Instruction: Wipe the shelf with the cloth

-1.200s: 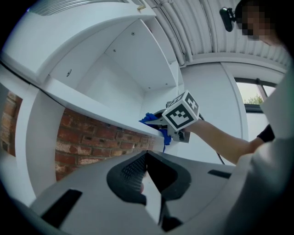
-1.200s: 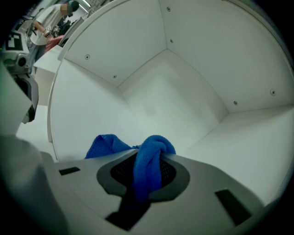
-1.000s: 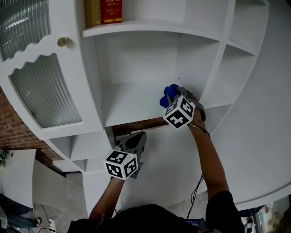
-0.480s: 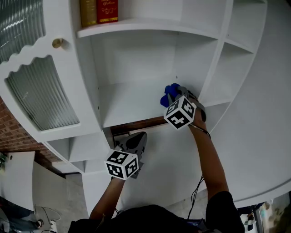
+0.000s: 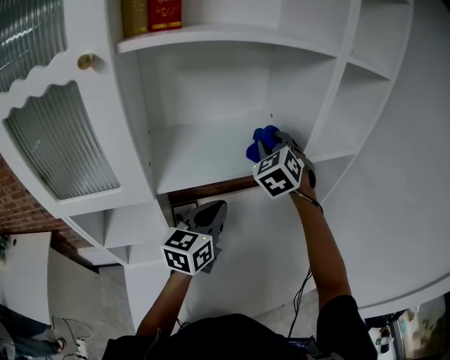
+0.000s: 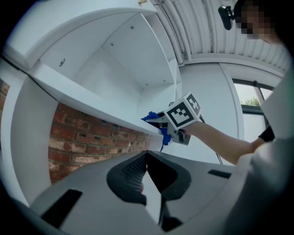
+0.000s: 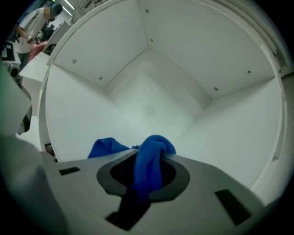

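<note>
1. The cloth (image 7: 150, 153) is a blue wad clamped in my right gripper (image 5: 271, 146); those tongs are shut on it, and it fills the gap between them.
2. It sits at the right end of the shelf (image 5: 200, 158), near that board's front edge and close beside its right wall. From the left gripper view it looks level with the board and seems to touch it, though I cannot confirm contact.
3. Its long axis runs along the right tongs. The bunched head pokes out past their tips and points into the shelf's back right corner. A second lobe spills to the left, and a short tail hangs below the shelf's front lip.
4. My left gripper (image 5: 209, 214) hangs below the shelf's front edge, well apart from the cloth. Its tongs are pressed together with nothing between them.
5. I judge the wiping to be in hand at the right end, with most of the board to the left not yet covered.
6. The next move calls for pressing the wad down and sweeping left along the shelf, then working deeper toward its back wall.
7. Above the shelf, books (image 5: 151, 14) stand on the next board; left of it is a ribbed-glass door (image 5: 56, 148).
</note>
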Motion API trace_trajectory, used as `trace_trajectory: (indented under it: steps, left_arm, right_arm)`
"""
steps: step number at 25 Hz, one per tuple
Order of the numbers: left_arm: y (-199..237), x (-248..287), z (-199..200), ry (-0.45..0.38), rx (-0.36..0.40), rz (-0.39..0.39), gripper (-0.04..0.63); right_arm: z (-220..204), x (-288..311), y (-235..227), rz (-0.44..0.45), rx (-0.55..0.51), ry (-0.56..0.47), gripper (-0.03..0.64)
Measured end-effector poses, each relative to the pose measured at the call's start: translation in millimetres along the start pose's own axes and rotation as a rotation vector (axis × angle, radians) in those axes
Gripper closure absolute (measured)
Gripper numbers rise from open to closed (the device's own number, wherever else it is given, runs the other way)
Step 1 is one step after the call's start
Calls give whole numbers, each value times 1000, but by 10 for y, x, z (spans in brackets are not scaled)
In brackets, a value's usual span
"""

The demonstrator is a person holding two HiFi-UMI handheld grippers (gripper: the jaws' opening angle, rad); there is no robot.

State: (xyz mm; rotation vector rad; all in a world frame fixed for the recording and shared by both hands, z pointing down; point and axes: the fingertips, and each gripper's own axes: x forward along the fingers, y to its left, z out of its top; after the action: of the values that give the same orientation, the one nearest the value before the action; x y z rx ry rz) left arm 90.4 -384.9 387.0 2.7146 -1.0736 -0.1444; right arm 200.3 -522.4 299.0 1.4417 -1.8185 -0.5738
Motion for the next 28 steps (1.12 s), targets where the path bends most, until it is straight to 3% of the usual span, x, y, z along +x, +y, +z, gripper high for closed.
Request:
trace_trajectory:
  steps: [17, 28]
  left_arm:
    - [-165, -295, 142, -41, 73, 25, 580]
    - [-303, -516, 248, -64, 121, 90, 580]
  right_arm:
    - [255, -660, 341, 59, 214, -193, 538]
    - [76, -1102, 751, 159, 354, -261, 537]
